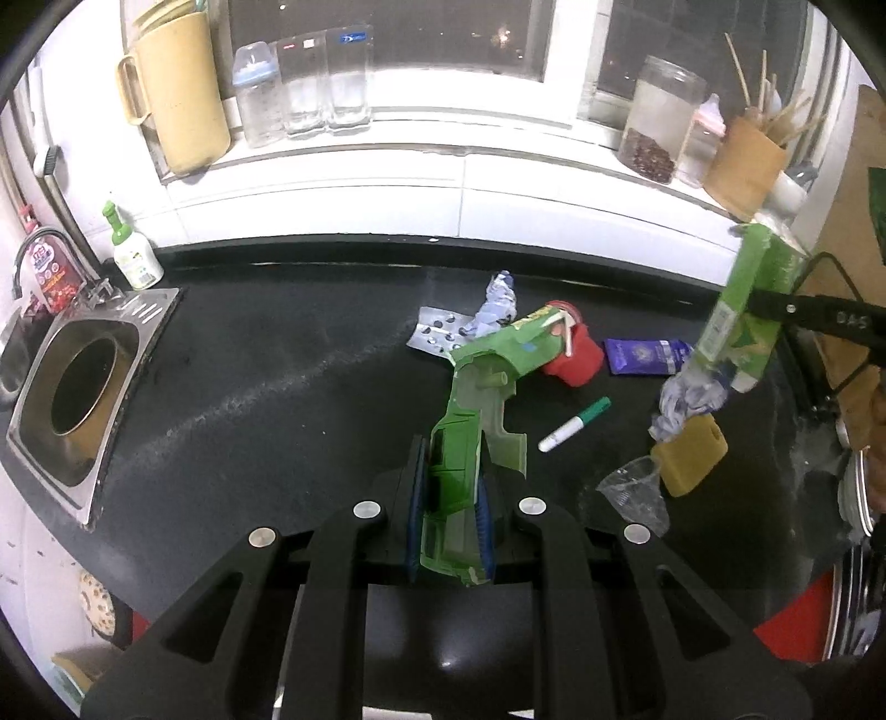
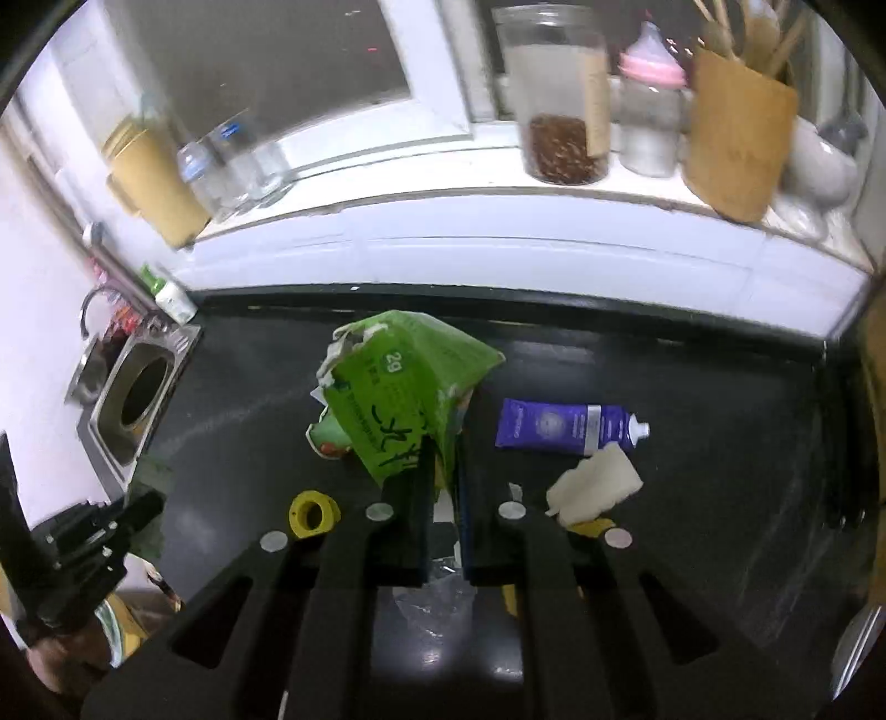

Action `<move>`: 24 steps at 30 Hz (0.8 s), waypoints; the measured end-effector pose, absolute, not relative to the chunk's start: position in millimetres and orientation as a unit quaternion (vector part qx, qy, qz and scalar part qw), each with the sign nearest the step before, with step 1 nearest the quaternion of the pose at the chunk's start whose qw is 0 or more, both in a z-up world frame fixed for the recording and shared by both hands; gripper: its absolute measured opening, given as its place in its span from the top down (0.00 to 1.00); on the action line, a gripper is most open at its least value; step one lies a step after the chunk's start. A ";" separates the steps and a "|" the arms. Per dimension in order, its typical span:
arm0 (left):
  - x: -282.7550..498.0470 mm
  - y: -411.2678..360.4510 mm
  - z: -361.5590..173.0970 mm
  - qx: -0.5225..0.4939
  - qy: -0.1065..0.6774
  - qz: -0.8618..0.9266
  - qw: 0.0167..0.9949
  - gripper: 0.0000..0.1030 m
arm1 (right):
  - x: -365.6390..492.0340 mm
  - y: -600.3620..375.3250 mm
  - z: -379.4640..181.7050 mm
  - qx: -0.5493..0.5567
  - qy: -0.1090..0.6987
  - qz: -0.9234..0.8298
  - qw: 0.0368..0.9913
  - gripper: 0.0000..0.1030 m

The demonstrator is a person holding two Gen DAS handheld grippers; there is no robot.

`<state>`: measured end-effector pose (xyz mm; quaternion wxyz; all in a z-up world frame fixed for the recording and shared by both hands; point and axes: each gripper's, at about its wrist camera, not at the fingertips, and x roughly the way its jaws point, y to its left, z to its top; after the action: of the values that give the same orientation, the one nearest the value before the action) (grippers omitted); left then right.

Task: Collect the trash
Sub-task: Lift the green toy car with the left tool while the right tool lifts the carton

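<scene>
Left gripper [image 1: 449, 515] clamped on torn green carton [image 1: 470, 421], right gripper [image 2: 443, 498] clamped on crumpled green box [image 2: 398, 399], above black counter [image 1: 249, 387]

Black countertop [image 1: 266, 387] spans the lower field, backed by a white tiled wall [image 1: 387, 205]. Steel sink [image 1: 83, 387] sits at 9 o'clock. White windowsill [image 1: 421, 149] runs across 12 o'clock beneath dark window panes [image 1: 443, 33]. Interior lighting reflects off the counter surface. Jars and bottles line the sill.
</scene>
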<state>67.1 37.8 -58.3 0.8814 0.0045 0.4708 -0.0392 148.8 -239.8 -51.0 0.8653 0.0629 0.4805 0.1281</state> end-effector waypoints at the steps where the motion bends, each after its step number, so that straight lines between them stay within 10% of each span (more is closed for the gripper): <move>1: 64.6 37.2 -58.4 0.006 0.471 -0.039 0.881 0.85 | 147.3 -236.5 -51.4 0.046 0.480 0.121 0.868 0.92; 24: 28.1 71.0 -46.7 -0.022 0.461 0.031 0.886 0.85 | 153.0 -176.6 -27.9 0.034 0.488 0.230 0.841 0.92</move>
<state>28.1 71.0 -46.7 0.8864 -0.0221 0.4613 0.0306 153.0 -176.6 -27.9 0.8415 0.0336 0.4877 0.2300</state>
